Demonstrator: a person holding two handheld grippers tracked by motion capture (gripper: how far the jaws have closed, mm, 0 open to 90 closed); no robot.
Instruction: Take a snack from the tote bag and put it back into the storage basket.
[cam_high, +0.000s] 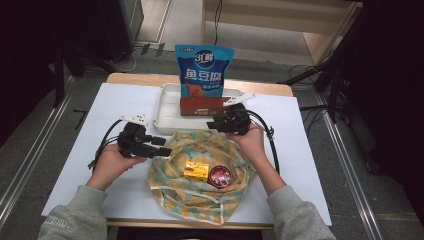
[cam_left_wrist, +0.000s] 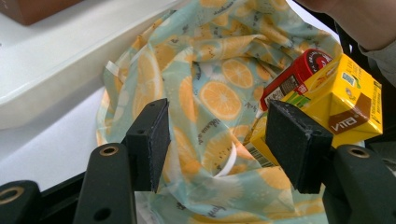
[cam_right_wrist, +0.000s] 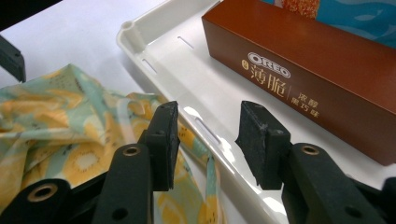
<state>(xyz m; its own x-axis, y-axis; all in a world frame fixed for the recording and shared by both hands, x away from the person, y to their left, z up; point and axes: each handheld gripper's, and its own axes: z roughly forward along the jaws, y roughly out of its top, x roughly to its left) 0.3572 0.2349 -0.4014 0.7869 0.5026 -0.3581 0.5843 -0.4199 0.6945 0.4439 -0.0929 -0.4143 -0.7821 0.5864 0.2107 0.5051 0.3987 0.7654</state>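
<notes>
I count one orange-patterned cloth bag (cam_high: 200, 175), one yellow drink carton (cam_high: 196, 170) and one red round tin (cam_high: 219, 176). I also see one white plastic tray (cam_high: 167, 107), one brown Oreo box (cam_high: 202, 106) and one blue snack pouch (cam_high: 204, 70).

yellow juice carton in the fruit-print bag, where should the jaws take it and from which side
Probably across the two broad flat faces of the yellow juice carton, coming down from above through the open mouth of the bag. It lies among the cloth with the red can close on its right, so a side approach looks blocked.
</notes>
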